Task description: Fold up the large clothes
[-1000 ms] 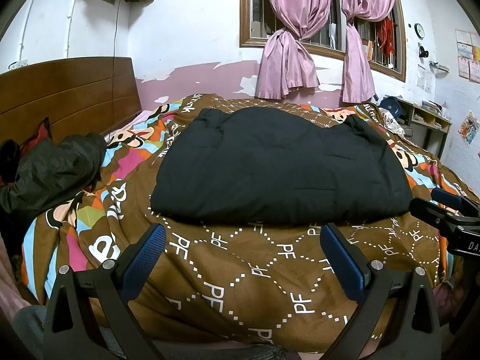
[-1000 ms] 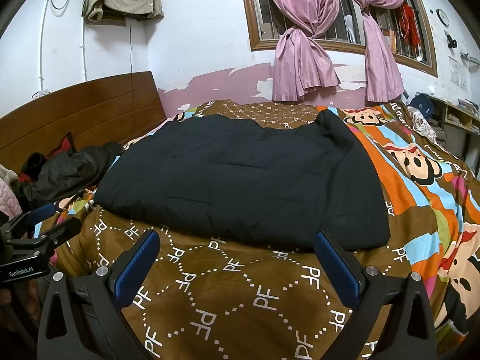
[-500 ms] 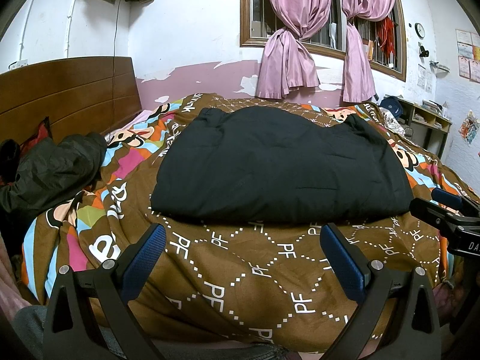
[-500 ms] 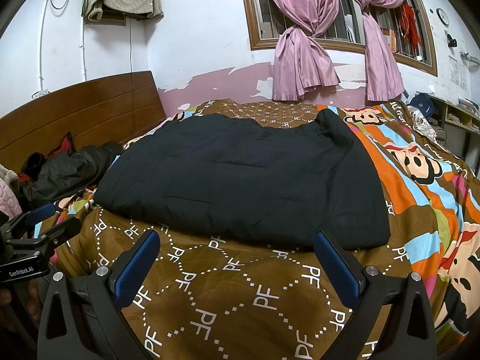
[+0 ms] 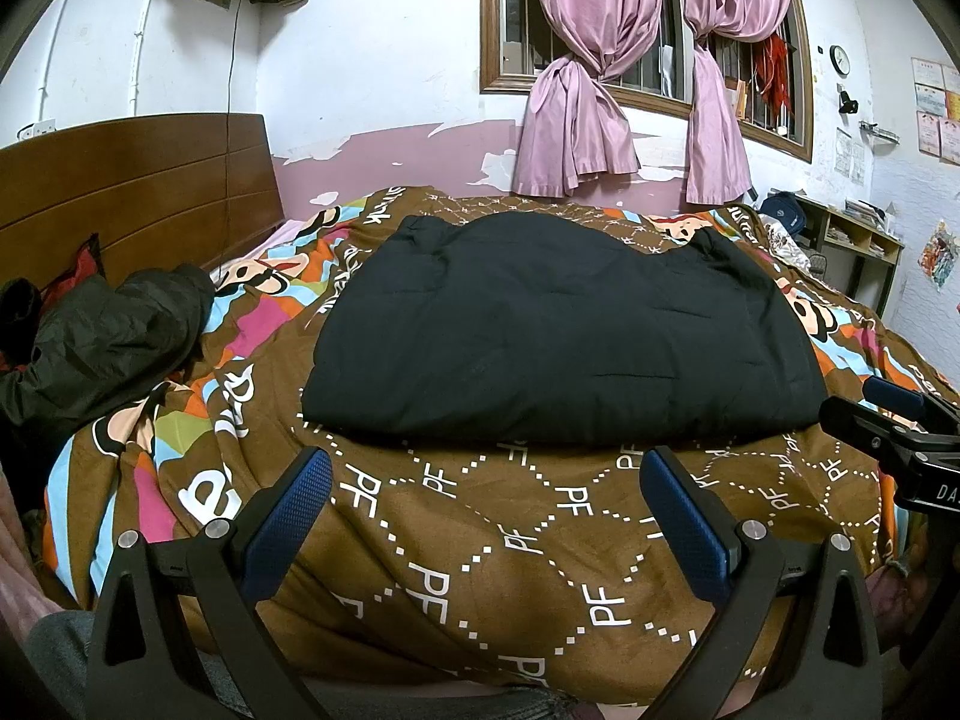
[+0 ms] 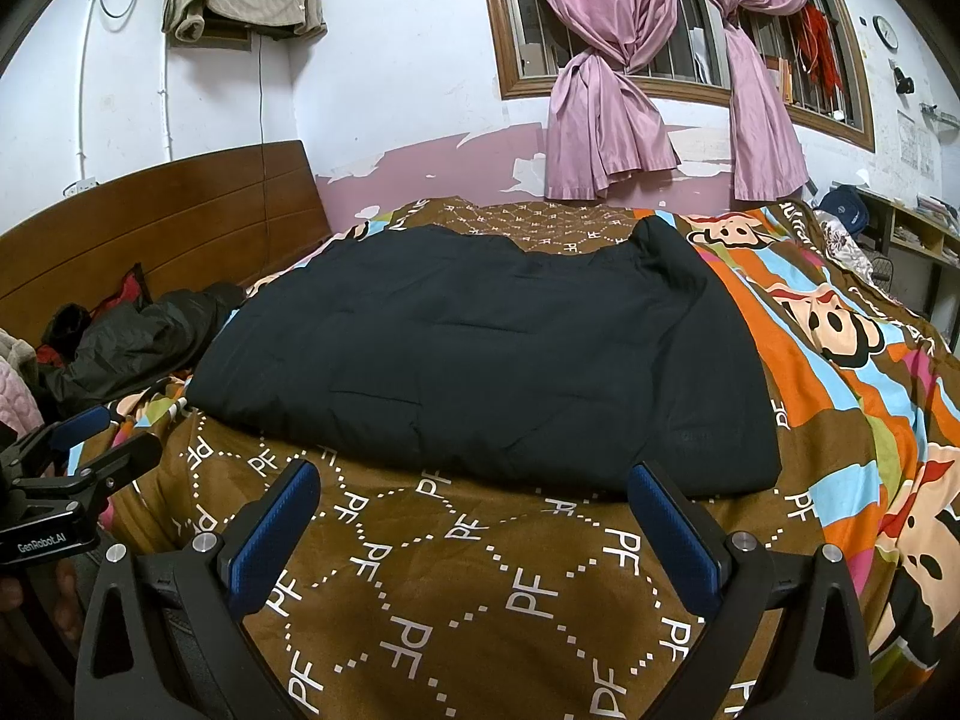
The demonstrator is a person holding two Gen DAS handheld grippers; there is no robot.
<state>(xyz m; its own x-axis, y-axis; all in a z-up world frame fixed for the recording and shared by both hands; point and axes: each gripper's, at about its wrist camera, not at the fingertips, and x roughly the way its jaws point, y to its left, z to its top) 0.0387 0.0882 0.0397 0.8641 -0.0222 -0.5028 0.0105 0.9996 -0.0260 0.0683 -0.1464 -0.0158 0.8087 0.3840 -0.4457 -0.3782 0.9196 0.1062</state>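
Observation:
A large black padded garment lies flat and folded in a broad rectangle on the brown patterned bedspread. My left gripper hovers open over the bed's near edge, short of the garment's front hem, holding nothing. My right gripper is likewise open and empty, just before the hem. Each gripper shows at the side of the other's view: the right one at the far right, the left one at the far left.
A crumpled dark jacket lies at the left by the wooden headboard. Pink curtains hang over the window behind the bed. A shelf with clutter stands at the right wall.

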